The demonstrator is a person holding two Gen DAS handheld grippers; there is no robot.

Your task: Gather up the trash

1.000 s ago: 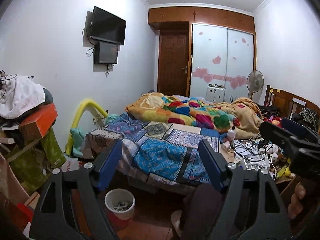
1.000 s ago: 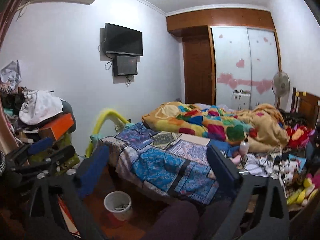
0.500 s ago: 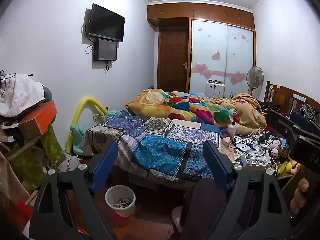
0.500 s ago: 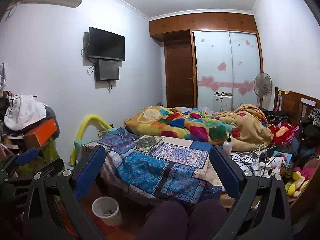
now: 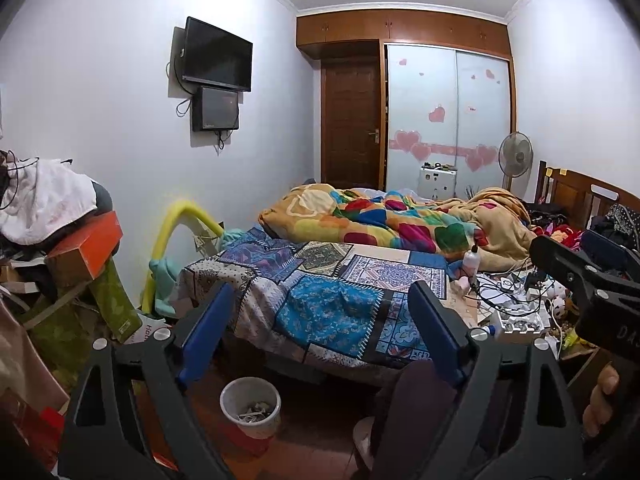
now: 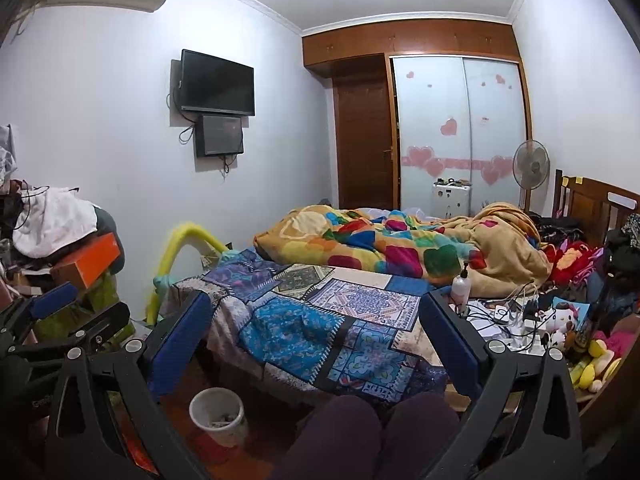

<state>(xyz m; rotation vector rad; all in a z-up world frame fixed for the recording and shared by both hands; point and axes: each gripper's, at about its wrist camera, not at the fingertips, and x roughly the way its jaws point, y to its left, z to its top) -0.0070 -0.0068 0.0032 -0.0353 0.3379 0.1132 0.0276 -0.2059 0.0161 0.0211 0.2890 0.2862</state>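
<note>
Both grippers, left (image 5: 320, 330) and right (image 6: 316, 340), jaws spread, empty; white bin (image 5: 251, 406) below.

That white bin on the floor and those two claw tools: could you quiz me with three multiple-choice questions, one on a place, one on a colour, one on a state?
1. Where is the white bin?
A on the bed
B on the floor by the bed's foot
C on the wardrobe

2. What colour are the left gripper fingers' pads?
A blue
B red
C green

3. What is the right gripper holding?
A a bottle
B a toy
C nothing

Answers: B, it stands on the floor below the quilt's edge; A, both pads are blue; C, its fingers stand apart, empty.
</note>
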